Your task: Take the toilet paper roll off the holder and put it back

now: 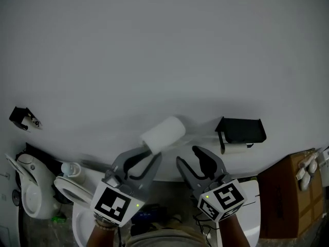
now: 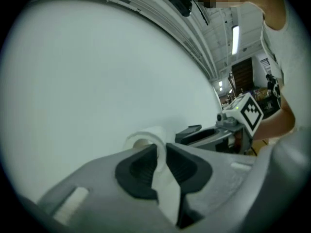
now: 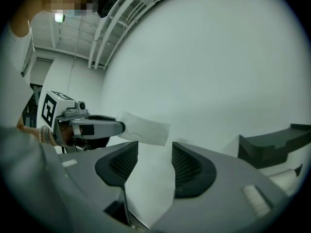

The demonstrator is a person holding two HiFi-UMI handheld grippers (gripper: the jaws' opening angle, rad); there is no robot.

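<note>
Gripping the roll (image 1: pixel 163 133) by its rim, our left gripper (image 1: pixel 152 151) holds it left of the holder (image 1: pixel 240 129). Our right gripper (image 1: pixel 188 155) stands wide and empty between them.

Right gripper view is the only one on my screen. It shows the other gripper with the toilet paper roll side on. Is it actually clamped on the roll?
Observer: Yes. In the left gripper view, the left gripper has its jaws closed on the paper wall of the toilet paper roll, at the roll's open end.
Operator: Where is the roll relative to the holder?
Observer: In the head view, the roll is off the black holder, to its left and apart from it.
Operator: What is lower down?
Observer: The head view shows a toilet at lower left and a cardboard box at lower right, below the holder.
</note>
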